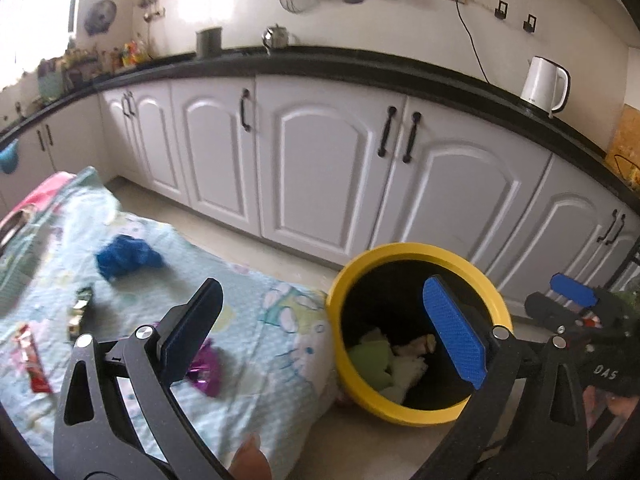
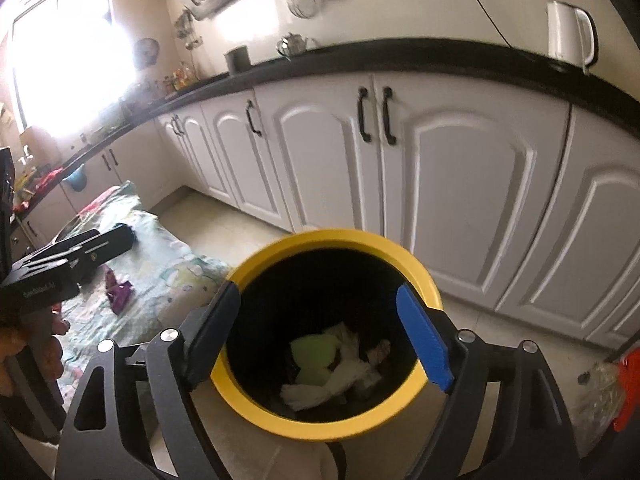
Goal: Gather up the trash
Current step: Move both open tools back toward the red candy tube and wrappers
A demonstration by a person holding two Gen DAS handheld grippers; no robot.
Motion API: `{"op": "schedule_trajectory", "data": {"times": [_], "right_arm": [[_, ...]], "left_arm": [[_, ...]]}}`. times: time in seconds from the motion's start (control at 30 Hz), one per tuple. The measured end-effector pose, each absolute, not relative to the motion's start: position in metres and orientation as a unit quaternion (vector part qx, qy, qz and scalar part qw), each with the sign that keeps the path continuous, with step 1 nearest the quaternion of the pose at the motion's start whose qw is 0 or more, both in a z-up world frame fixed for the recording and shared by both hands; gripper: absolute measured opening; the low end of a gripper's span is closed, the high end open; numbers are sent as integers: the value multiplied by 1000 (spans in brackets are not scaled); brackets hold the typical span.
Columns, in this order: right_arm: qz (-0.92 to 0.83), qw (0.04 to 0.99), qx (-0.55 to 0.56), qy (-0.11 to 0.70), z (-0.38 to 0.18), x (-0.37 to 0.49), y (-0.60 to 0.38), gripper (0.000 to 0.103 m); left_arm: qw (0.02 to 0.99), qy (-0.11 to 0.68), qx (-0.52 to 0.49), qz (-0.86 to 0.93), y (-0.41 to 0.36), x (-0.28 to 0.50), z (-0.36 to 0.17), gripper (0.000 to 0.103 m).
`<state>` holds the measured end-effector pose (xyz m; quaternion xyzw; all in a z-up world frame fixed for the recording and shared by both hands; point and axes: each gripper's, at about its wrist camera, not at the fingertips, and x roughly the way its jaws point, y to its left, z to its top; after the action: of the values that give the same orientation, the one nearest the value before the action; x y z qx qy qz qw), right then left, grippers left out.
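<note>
Kitchen floor, white cabinets behind: the yellow bin (image 2: 326, 336) already holds crumpled paper, with both the left gripper (image 1: 320, 332) and right gripper (image 2: 320, 332) spread wide and empty. Purple wrapper (image 1: 206, 368), blue wad (image 1: 126, 256) and red packet (image 1: 32, 360) wait on the patterned cloth (image 1: 256, 360); a pinch might snag that fabric too.

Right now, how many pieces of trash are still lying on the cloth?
4: a blue crumpled wad farthest back, a dark wrapper in front of it, a red wrapper near the left edge, and a purple foil wrapper nearest the bin. The fingers may hide others.
</note>
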<state>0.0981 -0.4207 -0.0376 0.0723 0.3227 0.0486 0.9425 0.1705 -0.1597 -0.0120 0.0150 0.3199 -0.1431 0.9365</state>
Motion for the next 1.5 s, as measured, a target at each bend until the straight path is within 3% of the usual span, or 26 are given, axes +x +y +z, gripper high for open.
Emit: {"op": "schedule_trajectory", "data": {"times": [0.57,1.5], "right_arm": [[116,952,39,279,-7,87,-365,85],[245,919,-10,308,-13,126,-239,85]], "left_arm": [[957,277,12,-82,-98,138,6,92],[962,266,-26,56,21,130,0,92]]}}
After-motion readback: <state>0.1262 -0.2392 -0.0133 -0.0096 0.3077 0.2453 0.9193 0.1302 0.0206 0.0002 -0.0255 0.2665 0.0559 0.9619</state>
